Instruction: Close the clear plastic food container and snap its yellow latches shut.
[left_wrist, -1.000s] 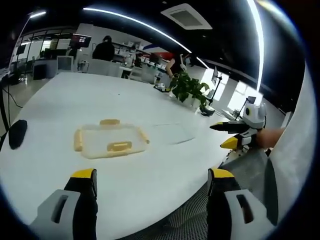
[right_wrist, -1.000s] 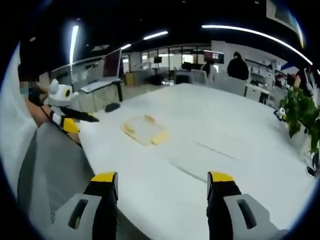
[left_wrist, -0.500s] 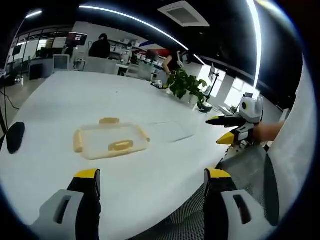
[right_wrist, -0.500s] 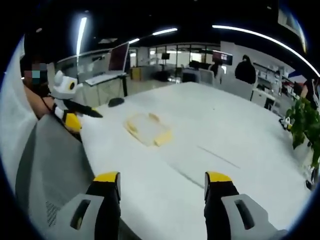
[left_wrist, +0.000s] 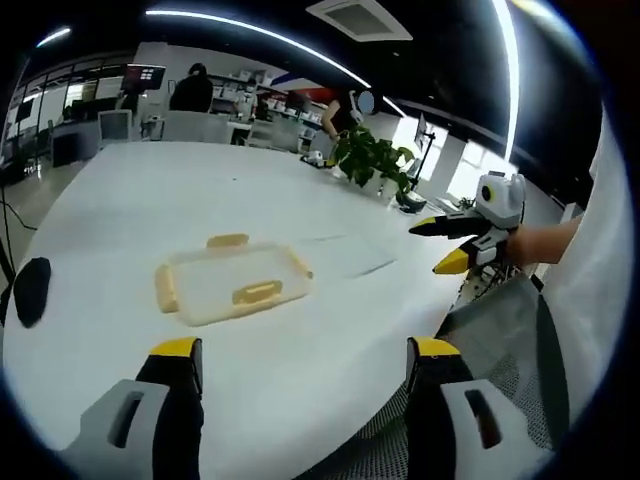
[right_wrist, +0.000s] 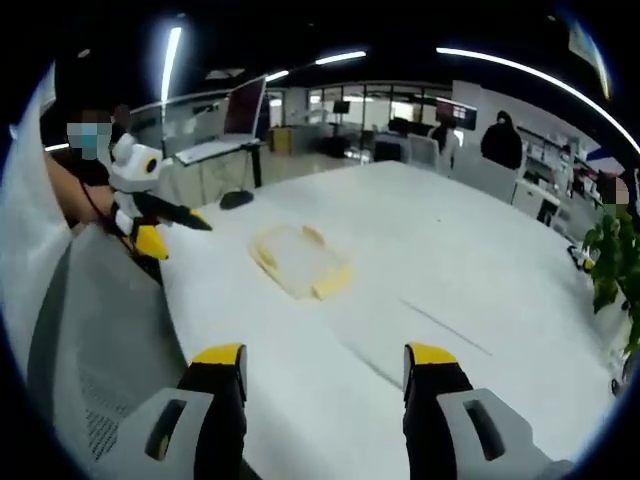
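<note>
Since a second ago nothing on the table has shifted; only the person's hands have drifted a little, so both views have swung slightly while the container lies where it lay. From the left gripper view, a dark mouse-like object (left_wrist: 32, 290) rests near the table's left edge, and next along, well in from every edge of the big white table (left_wrist: 150, 190), sits the clear plastic food container (left_wrist: 228, 284) with its lid lying flat on it and yellow latches (left_wrist: 257, 292) showing on its sides; whether they are snapped down I cannot tell. The left gripper (left_wrist: 300, 352) hangs over the near edge of the table, its jaws spread wide and holding nothing, well short of the container. Further right a potted plant (left_wrist: 372, 162) stands by the far right edge, and the right gripper (left_wrist: 440, 246) is held in a hand off the table's right edge, jaws apart and empty. In the right gripper view the left gripper (right_wrist: 178, 228) shows by the table's left edge, the container (right_wrist: 298, 262) lies beyond it on the table (right_wrist: 480, 250), and the right gripper (right_wrist: 322, 358) gapes wide over the near edge. A grey mesh chair back (right_wrist: 95, 330) sits close below.
</note>
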